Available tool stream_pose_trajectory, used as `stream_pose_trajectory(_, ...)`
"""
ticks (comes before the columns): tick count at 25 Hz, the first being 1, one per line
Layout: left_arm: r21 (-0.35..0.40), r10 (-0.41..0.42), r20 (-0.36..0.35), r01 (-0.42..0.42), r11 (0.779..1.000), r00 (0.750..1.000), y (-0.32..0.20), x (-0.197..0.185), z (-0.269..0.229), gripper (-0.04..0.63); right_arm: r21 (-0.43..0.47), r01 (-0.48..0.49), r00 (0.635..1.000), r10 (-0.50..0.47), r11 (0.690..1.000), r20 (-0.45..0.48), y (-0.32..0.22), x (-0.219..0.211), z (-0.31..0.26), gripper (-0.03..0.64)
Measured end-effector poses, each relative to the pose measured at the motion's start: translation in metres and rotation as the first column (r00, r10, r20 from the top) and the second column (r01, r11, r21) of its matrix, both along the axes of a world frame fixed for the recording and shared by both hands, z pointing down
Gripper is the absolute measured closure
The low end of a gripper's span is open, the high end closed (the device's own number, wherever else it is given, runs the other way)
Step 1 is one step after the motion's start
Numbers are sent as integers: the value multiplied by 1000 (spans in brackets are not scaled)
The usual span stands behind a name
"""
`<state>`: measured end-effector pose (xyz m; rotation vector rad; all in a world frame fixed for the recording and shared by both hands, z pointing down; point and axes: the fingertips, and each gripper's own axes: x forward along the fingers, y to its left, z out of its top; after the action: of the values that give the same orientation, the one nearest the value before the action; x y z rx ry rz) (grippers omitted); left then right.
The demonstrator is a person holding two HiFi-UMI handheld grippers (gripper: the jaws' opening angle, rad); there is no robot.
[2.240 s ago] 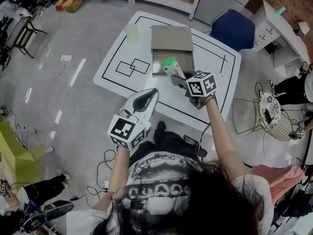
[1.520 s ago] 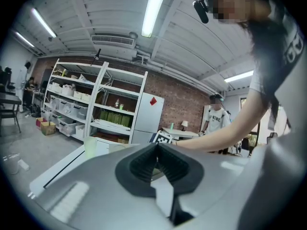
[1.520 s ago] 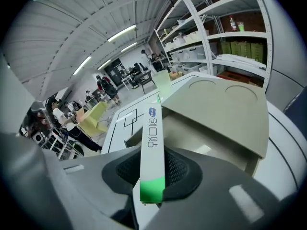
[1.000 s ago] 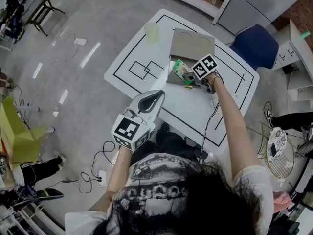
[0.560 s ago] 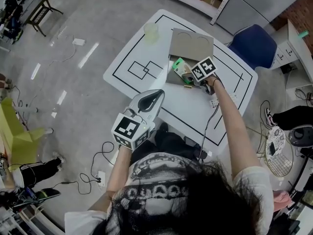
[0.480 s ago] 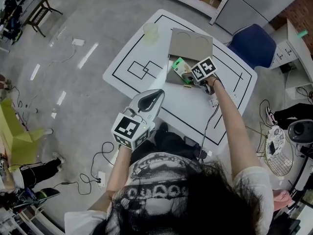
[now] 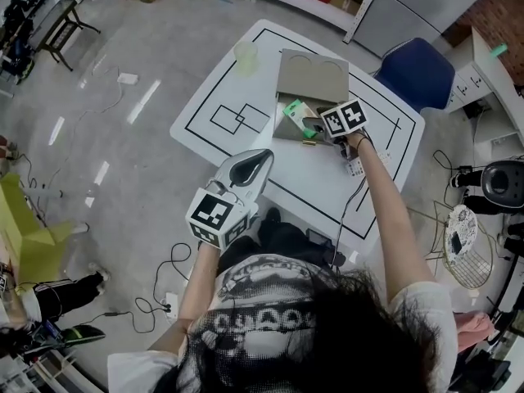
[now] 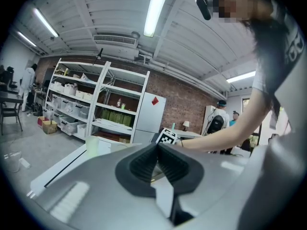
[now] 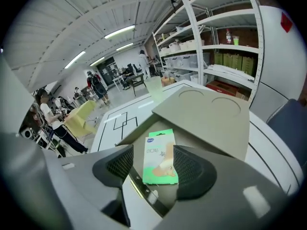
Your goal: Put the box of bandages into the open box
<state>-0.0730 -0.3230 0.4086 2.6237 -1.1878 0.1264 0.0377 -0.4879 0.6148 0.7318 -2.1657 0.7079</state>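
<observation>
The green and white box of bandages (image 9: 159,158) lies inside the open cardboard box (image 9: 206,116), whose lid stands up behind it. My right gripper (image 9: 153,166) is low over it with its jaws wide. The bandage box sits between the pads and a gap shows at the left pad (image 9: 120,164). In the head view the right gripper (image 7: 315,126) reaches over the front edge of the cardboard box (image 7: 311,76), at the bandage box (image 7: 295,113). My left gripper (image 7: 259,157) hangs shut and empty before the table's near edge, its pads (image 8: 144,163) meeting.
The white table (image 7: 319,178) carries black line markings and a pale cup (image 7: 245,56) at its far left corner. A blue chair (image 7: 413,74) stands behind the table on the right. Shelving lines the far wall, and cables lie on the floor by my feet.
My right gripper has carried the green box away from me, from above the table's middle to the open cardboard box. The left gripper has kept its place.
</observation>
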Motion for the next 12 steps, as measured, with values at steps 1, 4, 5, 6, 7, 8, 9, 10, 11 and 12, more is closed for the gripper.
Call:
stream_pose_trajectory(1, 3, 2, 0, -2, 1000, 1000, 0, 1, -1, 595, 15, -5, 1000, 5, 1000, 22, 1, -1, -7, 348)
stream_pose_trajectory(4, 9, 7, 2, -7, 1000, 1000, -1, 5, -3, 595, 61, -27, 995, 21, 998, 101, 6, -5, -28, 364)
stream_pose_trajectory(5, 10, 8, 2, -8, 1000, 1000, -1, 7, -3, 595, 77, -36, 991, 26, 996, 130, 8, -5, -36, 367)
stream_pose_trajectory(6, 10, 7, 2, -8, 1000, 1000, -2, 9, -2, 595, 92, -46, 987, 31, 995, 158, 10, -6, -44, 370)
stream_pose_trajectory(7, 10, 7, 2, -7, 1000, 1000, -3, 11, -2, 595, 108, -56, 983, 36, 993, 181, 13, -5, -53, 373)
stream_pose_trajectory(8, 11, 5, 3, -5, 1000, 1000, -4, 12, -3, 595, 123, -66, 979, 40, 990, 202, 16, -5, -62, 379)
stream_pose_trajectory(9, 11, 3, 3, -3, 1000, 1000, -5, 14, -3, 595, 136, -76, 973, 43, 988, 226, 20, -6, -70, 388)
stream_pose_trajectory(10, 12, 1, 4, -1, 1000, 1000, -6, 15, -3, 595, 149, -87, 966, 47, 985, 252, 24, -7, -79, 404)
stream_pose_trajectory(11, 13, 0, 3, 0, 1000, 1000, -7, 17, -3, 595, 161, -99, 958, 50, 982, 281, 29, -7, -87, 423)
stream_pose_trajectory(12, 14, -2, 3, 2, 1000, 1000, -9, 18, -3, 595, 171, -110, 950, 53, 979, 309, 34, -8, -93, 437)
